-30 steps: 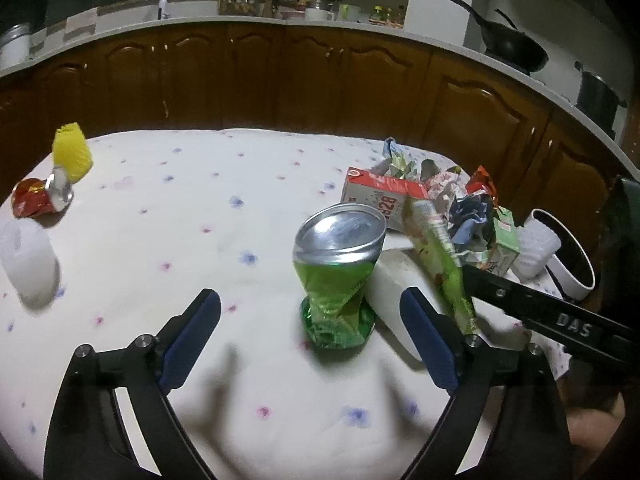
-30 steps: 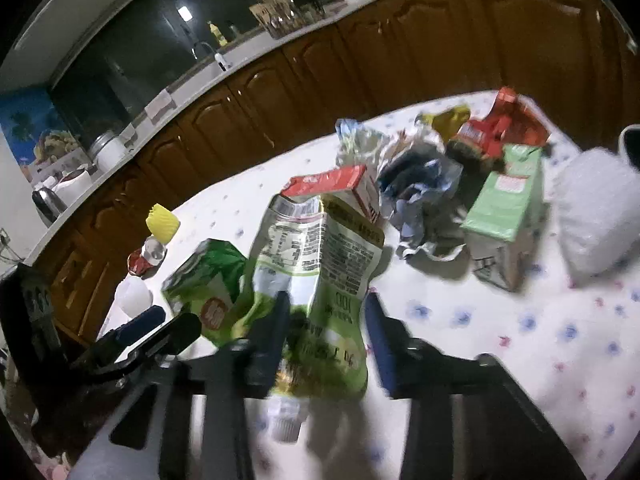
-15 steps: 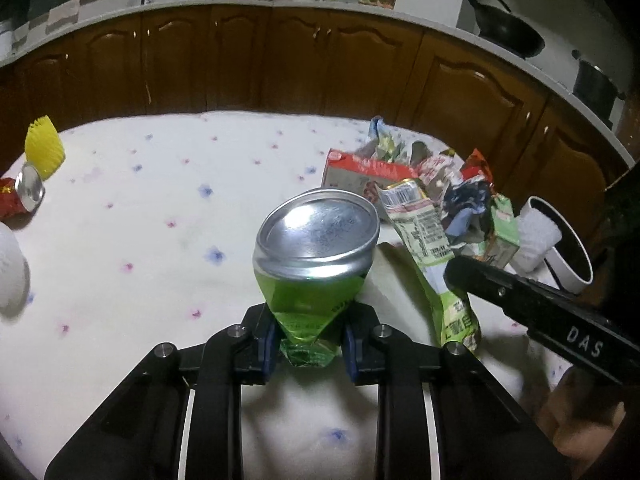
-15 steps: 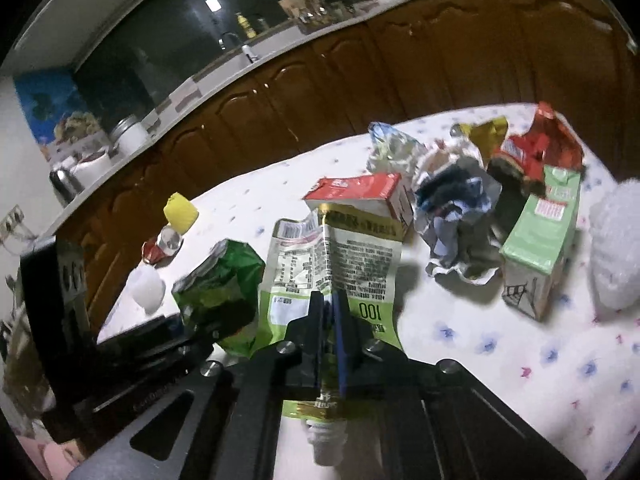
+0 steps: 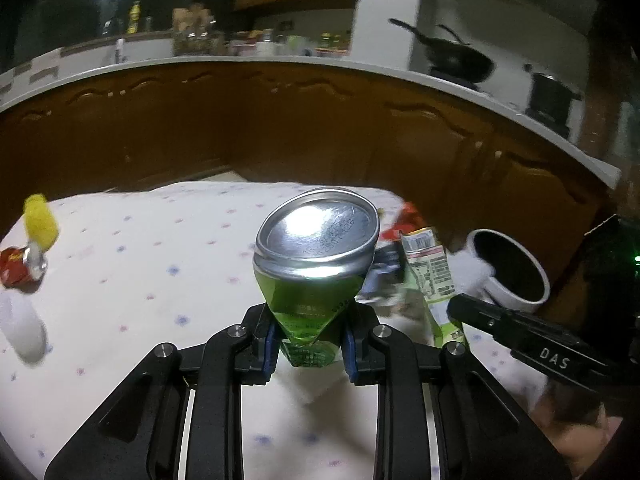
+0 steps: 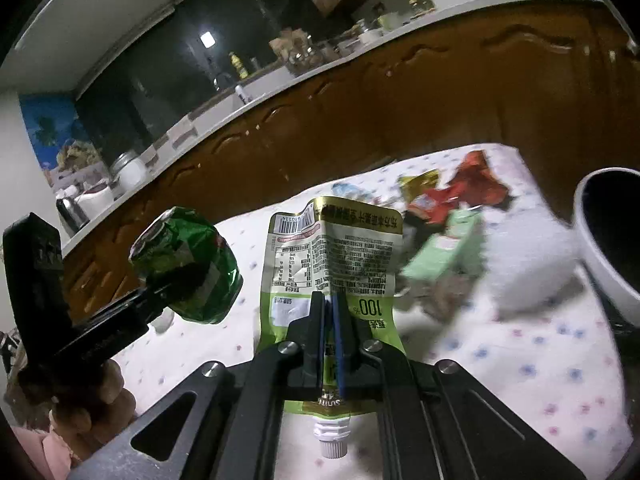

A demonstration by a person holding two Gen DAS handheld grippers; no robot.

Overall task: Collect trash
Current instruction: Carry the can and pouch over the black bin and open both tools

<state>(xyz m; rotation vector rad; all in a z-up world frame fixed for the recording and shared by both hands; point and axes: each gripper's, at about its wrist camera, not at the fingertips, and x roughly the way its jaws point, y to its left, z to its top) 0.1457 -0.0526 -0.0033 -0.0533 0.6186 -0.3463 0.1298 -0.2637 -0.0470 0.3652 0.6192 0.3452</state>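
Observation:
My left gripper is shut on a crushed green can, held above the tablecloth with its silver end tilted toward the camera. The right wrist view shows that same can at the left, in the other gripper. My right gripper is shut on a flat green drink pouch, its white spout hanging below the pads. In the left wrist view the pouch hangs to the right of the can. A white bin with a black inside stands at the right.
A heap of wrappers and a green carton lies on the spotted tablecloth. At the left edge are a yellow piece, a red crushed can and a white lump. Brown cabinets stand behind the table.
Both grippers have closed, the left on the green can and the right on the pouch, and both have lifted their loads off the cloth. The views now tilt up toward the cabinets.

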